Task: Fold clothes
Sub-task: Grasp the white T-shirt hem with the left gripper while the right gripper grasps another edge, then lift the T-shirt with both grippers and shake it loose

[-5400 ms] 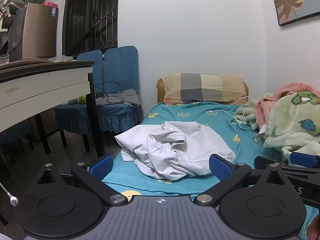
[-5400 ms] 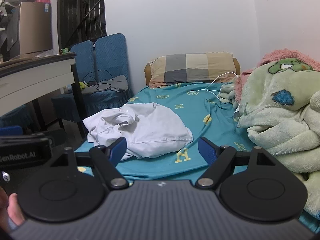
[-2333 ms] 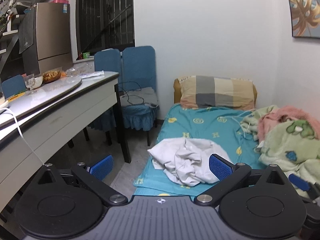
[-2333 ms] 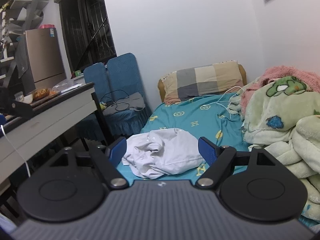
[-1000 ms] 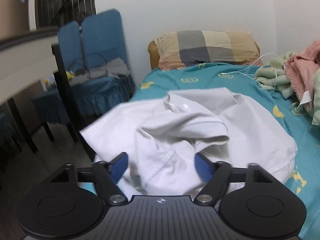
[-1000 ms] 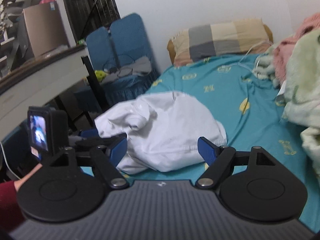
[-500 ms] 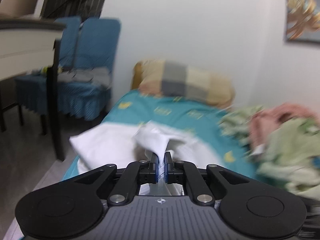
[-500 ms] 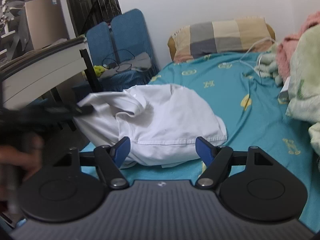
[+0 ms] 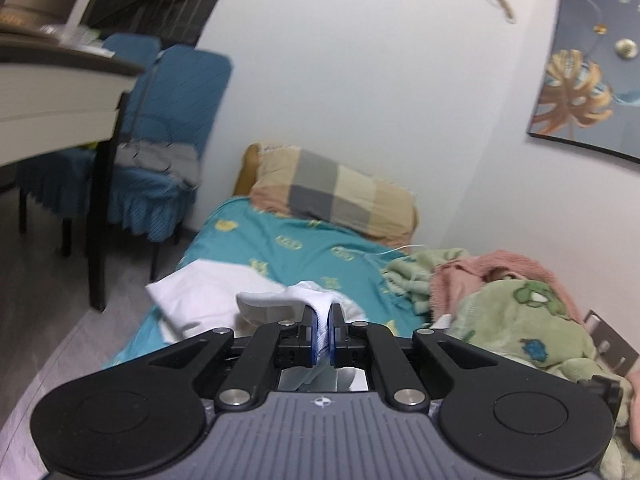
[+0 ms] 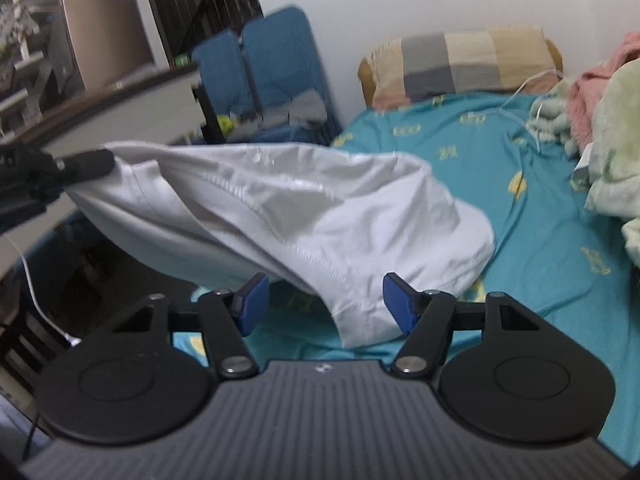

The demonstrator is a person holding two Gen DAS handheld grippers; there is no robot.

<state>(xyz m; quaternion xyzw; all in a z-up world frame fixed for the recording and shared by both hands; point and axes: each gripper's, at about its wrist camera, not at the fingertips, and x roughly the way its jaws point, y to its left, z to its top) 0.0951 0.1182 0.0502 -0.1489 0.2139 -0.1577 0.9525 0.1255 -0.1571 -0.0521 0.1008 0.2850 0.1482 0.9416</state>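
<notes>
Left tool [image 9: 319, 334] clamped on a bunch of the white shirt [image 10: 280, 216], lifting that end off the bed [image 10: 540, 240]. Right tool [image 10: 324, 304] wide, holding nothing, a hanging hem sits btwn its pads [image 10: 252, 298] w/o contact. Shirt's far end lies on the teal sheet, rest stretched in air toward my left.

Risks, imo: left grip is a wad, not an edge, so multiple layers may be caught and the shirt won't spread flat. Right could close on the wrong fold. Near part overhangs the bed edge; a slip drops it to the floor [image 9: 60, 320]. Further back: green blanket [image 10: 616, 128], pillow [image 10: 460, 64].
</notes>
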